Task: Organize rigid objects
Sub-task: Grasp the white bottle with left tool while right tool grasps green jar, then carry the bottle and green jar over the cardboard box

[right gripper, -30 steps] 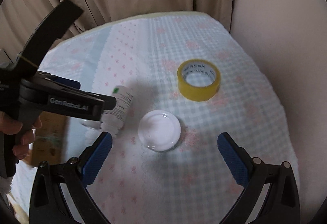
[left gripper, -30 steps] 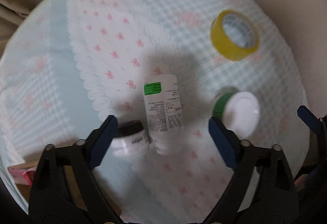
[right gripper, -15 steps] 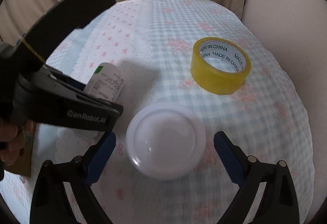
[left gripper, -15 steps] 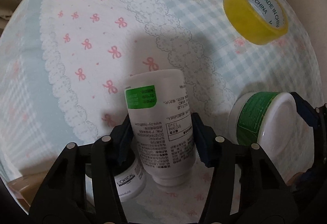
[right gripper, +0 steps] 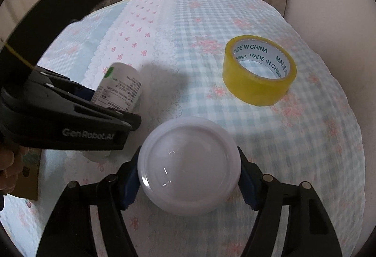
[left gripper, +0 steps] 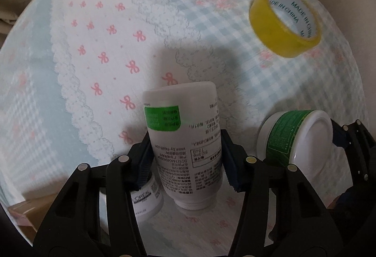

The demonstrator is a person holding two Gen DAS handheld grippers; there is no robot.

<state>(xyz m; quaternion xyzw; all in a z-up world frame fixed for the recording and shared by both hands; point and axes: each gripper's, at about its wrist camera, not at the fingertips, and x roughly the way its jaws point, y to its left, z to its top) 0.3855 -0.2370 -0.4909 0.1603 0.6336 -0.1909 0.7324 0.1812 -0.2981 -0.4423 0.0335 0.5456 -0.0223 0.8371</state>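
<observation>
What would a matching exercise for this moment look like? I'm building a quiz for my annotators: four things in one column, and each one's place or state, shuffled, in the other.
Things:
1. white bottle
2. round jar
3. tape roll
4. small jar

States:
A. lies free on the tablecloth, no gripper on it
B. clamped in the right gripper
C. clamped in the left gripper
D. partly hidden behind a left gripper finger

Pairs: 1-C, 2-B, 3-A, 4-D
</observation>
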